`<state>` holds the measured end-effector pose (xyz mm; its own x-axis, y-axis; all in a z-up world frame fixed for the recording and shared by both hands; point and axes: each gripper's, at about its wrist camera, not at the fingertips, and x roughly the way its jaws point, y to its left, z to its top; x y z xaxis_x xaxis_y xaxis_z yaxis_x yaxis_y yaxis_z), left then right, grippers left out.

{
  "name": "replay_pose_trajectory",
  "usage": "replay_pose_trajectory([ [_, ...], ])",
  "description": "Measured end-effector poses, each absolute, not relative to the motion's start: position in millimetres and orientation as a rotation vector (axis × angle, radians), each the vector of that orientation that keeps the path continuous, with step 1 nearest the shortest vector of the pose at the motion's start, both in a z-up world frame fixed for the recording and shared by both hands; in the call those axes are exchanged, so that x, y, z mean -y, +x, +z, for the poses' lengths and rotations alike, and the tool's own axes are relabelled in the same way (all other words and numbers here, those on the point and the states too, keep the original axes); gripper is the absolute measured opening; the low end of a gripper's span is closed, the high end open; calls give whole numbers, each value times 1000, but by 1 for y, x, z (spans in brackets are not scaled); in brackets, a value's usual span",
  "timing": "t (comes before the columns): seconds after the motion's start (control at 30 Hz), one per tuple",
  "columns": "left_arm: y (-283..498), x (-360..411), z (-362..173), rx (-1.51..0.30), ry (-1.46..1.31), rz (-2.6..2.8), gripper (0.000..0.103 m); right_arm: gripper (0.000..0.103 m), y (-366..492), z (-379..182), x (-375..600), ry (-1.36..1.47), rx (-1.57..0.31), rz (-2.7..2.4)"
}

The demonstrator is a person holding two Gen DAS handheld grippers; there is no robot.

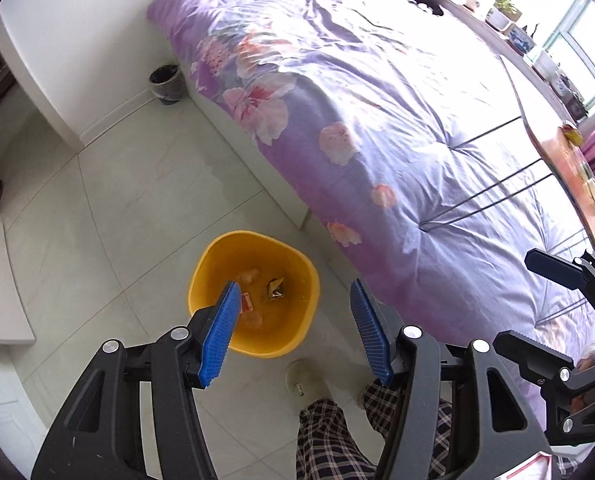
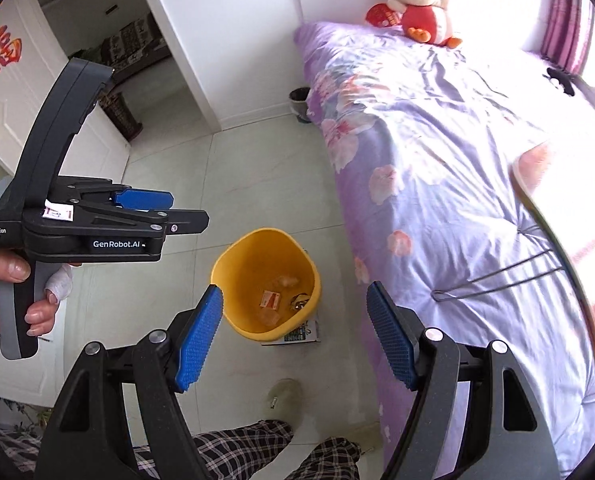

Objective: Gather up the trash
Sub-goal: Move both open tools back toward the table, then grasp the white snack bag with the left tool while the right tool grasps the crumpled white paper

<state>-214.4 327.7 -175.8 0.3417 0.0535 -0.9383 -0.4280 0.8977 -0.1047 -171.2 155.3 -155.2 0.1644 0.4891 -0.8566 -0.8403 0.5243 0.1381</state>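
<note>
- Nearest, at the bottom of both views, the person's plaid trouser legs (image 1: 329, 436) stand on the pale tiled floor (image 1: 109, 208), with a slipper just beside them.
- The left gripper (image 1: 297, 328) has its blue fingers (image 1: 221, 336) apart with nothing between them; the right gripper (image 2: 297, 336) is likewise spread and empty, fingers (image 2: 201, 336) well separated.
- In the right wrist view, the left hand (image 2: 5, 300) at the left edge grips the handle of its tool.
- Just beyond the fingers, at centre frame, the yellow bin (image 1: 253, 248) sits on the floor close to the bed's side. In the right wrist view a small printed booklet (image 2: 297, 334) pokes out from under it.
- The trash (image 1: 273, 290) lies in the bottom of the bin: a crumpled foil-like wrapper, a small red-and-white packet (image 2: 270, 300) and a few pale orange scraps.
- I judge these pieces to be light, thin and crushable, the wrapper probably slick; any such piece is best pinched across a raised fold or edge, with little force.
- Farther up, the purple floral bed (image 1: 377, 100) fills the right side.
- A small dark bin (image 1: 165, 80) stands by the wall at upper left.
- A red plush toy (image 2: 421, 12) sits at the head of the bed.
</note>
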Motion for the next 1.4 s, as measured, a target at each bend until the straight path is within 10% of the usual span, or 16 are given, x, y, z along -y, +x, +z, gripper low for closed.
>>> replay_pose_trajectory([
  [1.07, -63, -82, -100, -1080, 44, -257, 58, 75, -101, -65, 150, 26, -824, 118],
  [1.4, 15, -48, -106, -1078, 36, -173, 74, 77, -25, -79, 205, 47, -838, 73],
])
